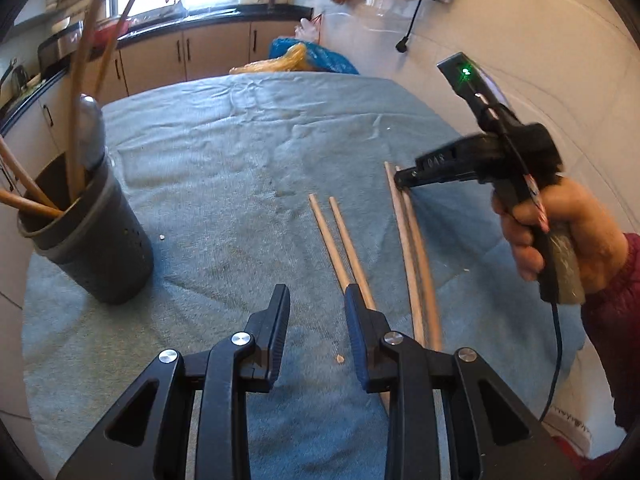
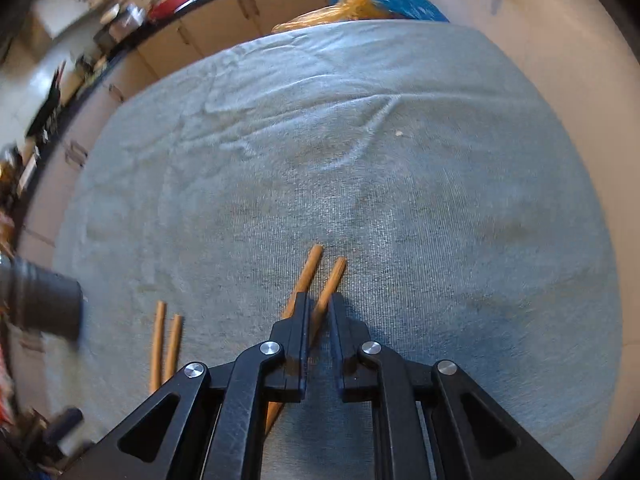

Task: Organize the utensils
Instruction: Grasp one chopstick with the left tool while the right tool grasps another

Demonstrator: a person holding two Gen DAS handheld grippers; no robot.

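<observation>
Two pairs of wooden chopsticks lie on a blue-grey cloth (image 1: 224, 168). My left gripper (image 1: 318, 300) is open and empty above the near end of the left pair (image 1: 334, 236). My right gripper (image 2: 320, 304) is nearly closed around one stick of the right pair (image 2: 332, 280), low over the cloth; the other stick (image 2: 308, 268) lies just left of its left finger. The right gripper also shows in the left wrist view (image 1: 404, 178), at the far tips of that pair (image 1: 416, 248). A dark grey utensil holder (image 1: 88, 240) stands at the left with several chopsticks and a spoon in it.
The left pair shows at the lower left in the right wrist view (image 2: 166, 344), with the holder (image 2: 44, 304) beyond. Kitchen cabinets (image 1: 200, 52) run behind the table. A blue and yellow bag (image 1: 308, 56) sits past the far edge. A white wall is to the right.
</observation>
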